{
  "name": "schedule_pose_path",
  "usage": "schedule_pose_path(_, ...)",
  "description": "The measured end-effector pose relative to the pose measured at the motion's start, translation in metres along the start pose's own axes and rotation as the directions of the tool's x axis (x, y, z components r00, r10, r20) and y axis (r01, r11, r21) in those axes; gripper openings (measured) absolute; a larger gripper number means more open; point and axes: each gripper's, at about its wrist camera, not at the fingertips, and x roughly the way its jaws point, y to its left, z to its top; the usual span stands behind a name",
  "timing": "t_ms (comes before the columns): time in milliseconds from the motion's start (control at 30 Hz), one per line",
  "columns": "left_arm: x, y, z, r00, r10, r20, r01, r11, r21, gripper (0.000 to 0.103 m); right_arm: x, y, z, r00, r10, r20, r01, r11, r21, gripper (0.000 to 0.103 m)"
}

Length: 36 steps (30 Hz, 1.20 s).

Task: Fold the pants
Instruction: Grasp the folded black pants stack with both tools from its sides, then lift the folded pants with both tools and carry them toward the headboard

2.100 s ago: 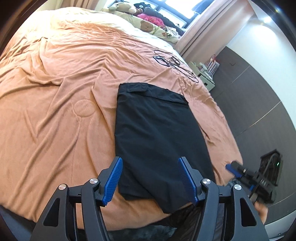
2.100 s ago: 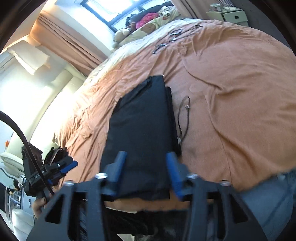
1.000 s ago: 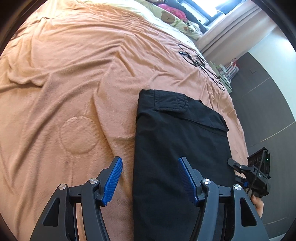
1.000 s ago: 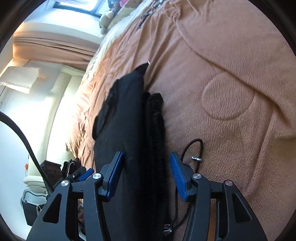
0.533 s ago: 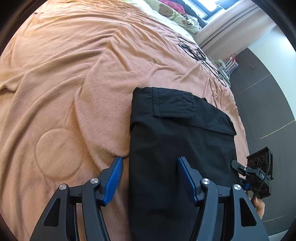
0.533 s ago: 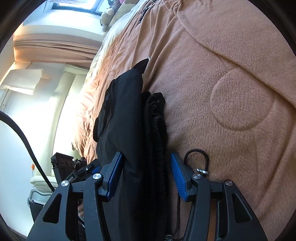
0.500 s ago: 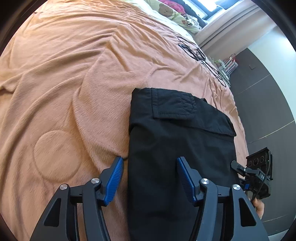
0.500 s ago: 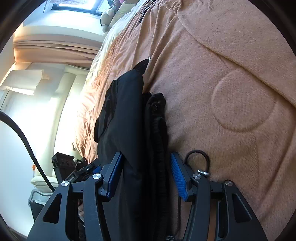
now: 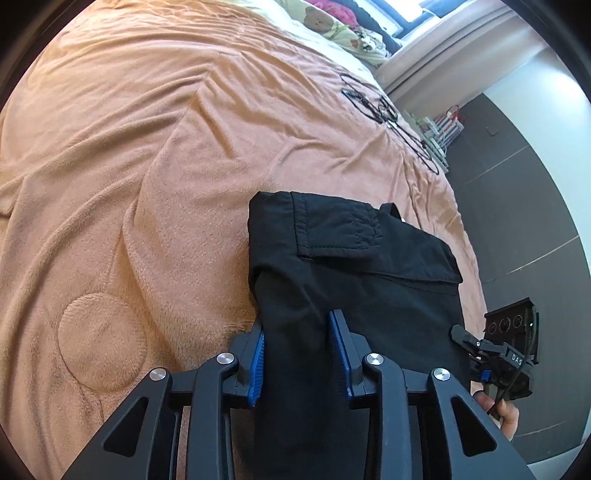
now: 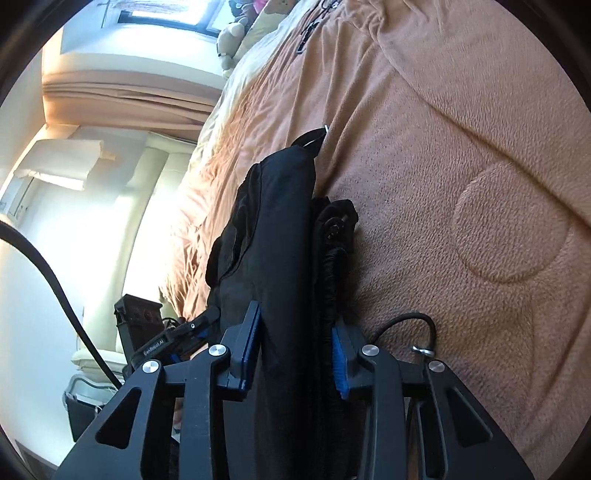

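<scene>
Left wrist: pants [image 9: 354,280] between closing left tool [image 9: 297,345].

A wide bed [image 9: 155,155] under a wrinkled orange-brown fleece blanket [image 10: 461,155] fills most of both views. At its far end lie pillows and a stuffed toy [image 10: 229,44] beneath a bright window [image 10: 166,16] with beige curtains [image 9: 443,55]. Black cords [image 9: 388,114] lie loose on the blanket. Beside the bed stands a dark grey panelled wall [image 9: 517,192] and a small cluttered white shelf [image 9: 441,129]. Sunlight washes the pale wall [image 10: 55,229].
</scene>
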Motion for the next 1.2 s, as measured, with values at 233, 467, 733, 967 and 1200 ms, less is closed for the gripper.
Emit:
schedule_pose_path(233,0.007,0.008,-0.001,1.0,-0.013,-0.012,0.012,1.0,-0.024,0.04,-0.003,-0.013,0.0,1.0,0.004,-0.025,-0.002,0.998,0.063,0.053)
schedule_pose_path(467,0.016,0.015,0.002,0.999,-0.049,-0.02,0.048,0.998,-0.045,0.043,0.007,-0.011,0.006,0.999,0.007,-0.035,-0.005,0.999,0.044,0.054)
schedule_pose_path(733,0.016,0.01,0.007,0.999,-0.051,-0.009,0.051,0.998,-0.037,0.032,0.013,0.002,0.006,1.0,-0.025,-0.013,0.025,1.0,-0.01,0.041)
schedule_pose_path(967,-0.006,-0.001,0.005,0.996,-0.071,0.044,0.073,0.997,-0.034,0.02,0.002,0.021,-0.005,1.0,-0.011,0.025,0.013,0.996,-0.089,0.027)
schedule_pose_path(1200,-0.038,-0.019,-0.001,0.99,-0.09,0.108,0.09,0.996,0.003,0.018,-0.012,0.046,-0.021,0.997,0.021,0.07,-0.009,0.986,-0.165,0.026)
